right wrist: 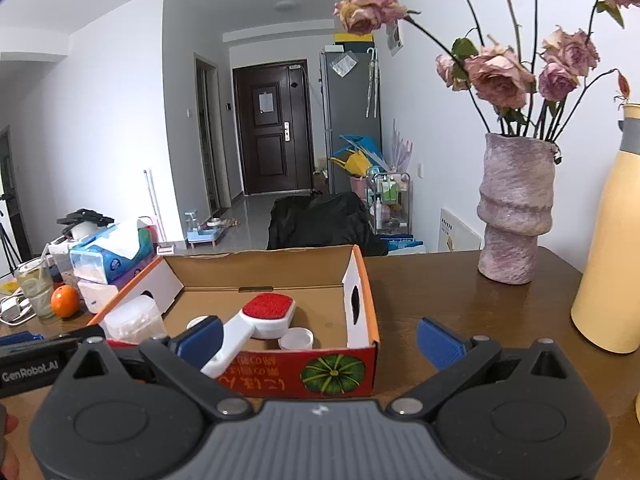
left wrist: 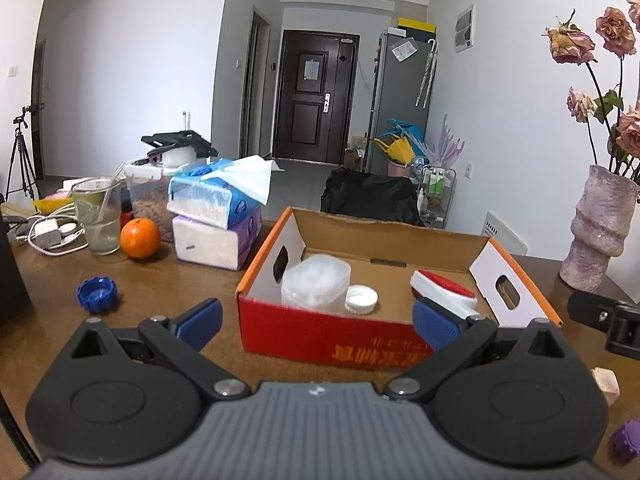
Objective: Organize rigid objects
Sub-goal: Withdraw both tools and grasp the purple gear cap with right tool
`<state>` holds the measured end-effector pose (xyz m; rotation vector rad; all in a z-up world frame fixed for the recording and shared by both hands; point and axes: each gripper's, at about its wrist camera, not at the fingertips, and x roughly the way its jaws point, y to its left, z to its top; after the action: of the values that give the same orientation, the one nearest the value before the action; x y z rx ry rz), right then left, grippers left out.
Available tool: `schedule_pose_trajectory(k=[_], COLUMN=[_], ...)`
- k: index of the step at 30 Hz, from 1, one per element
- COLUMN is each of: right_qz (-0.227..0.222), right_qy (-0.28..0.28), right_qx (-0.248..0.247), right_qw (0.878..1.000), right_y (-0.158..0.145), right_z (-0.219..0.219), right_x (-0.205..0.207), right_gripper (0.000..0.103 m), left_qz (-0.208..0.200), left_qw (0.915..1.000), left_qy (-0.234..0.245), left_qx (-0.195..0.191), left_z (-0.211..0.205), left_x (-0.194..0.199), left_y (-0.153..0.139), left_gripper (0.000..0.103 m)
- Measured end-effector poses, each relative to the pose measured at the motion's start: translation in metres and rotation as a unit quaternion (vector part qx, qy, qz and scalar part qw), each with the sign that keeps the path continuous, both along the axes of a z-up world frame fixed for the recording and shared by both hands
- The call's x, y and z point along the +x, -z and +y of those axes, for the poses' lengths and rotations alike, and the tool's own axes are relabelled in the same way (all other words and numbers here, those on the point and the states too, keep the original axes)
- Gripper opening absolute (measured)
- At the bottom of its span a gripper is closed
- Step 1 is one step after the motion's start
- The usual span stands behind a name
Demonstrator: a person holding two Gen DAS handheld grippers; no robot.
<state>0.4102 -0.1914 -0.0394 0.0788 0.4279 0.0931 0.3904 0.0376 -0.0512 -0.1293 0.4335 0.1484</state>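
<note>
Brush [right wrist: 256, 320], container [left wrist: 314, 286], two caps in box [left wrist: 320, 336] — blue cap [left wrist: 97, 294], purple cap [left wrist: 626, 444], block [left wrist: 606, 384] left on table [left wrist: 160, 280]; both grippers' fingers [left wrist: 198, 320] wide, empty.

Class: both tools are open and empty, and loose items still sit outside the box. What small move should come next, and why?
Probably swing the left tool left toward the blue cap on the table. It lies outside the cardboard box, which already holds the brush.
</note>
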Motion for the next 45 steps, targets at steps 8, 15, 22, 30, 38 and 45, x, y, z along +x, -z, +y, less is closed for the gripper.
schedule_pose_trajectory(k=[8, 15, 22, 30, 38, 45], right_qz=[0.003, 0.014, 0.016, 0.011, 0.018, 0.056], right_qy=[-0.001, 0.004, 0.004, 0.011, 0.032, 0.041], right_qx=[-0.015, -0.016, -0.011, -0.014, -0.026, -0.028], right_qw=[1.000, 1.000, 1.000, 1.000, 0.999, 0.997], right_y=[0.008, 0.020, 0.029, 0.037, 0.049, 0.067], right_z=[-0.011, -0.025, -0.040, -0.059, -0.089, -0.112], right_x=[-0.030, -0.055, -0.076, -0.100, -0.109, -0.092], right_gripper=[0.103, 0.103, 0.103, 0.103, 0.103, 0.103], left_qz=[-0.001, 0.006, 0.011, 0.018, 0.035, 0.045], left_qw=[1.0000, 0.9999, 0.9998, 0.9997, 0.9992, 0.9988], left_qy=[0.001, 0.008, 0.013, 0.015, 0.020, 0.020], left_qx=[-0.004, 0.006, 0.014, 0.011, 0.003, -0.003], left_z=[-0.007, -0.022, -0.034, -0.038, -0.037, -0.035], left_x=[-0.030, -0.055, -0.075, -0.086, -0.083, -0.079], left_y=[0.004, 0.011, 0.020, 0.025, 0.032, 0.037], left_gripper=[0.103, 0.103, 0.103, 0.103, 0.103, 0.103])
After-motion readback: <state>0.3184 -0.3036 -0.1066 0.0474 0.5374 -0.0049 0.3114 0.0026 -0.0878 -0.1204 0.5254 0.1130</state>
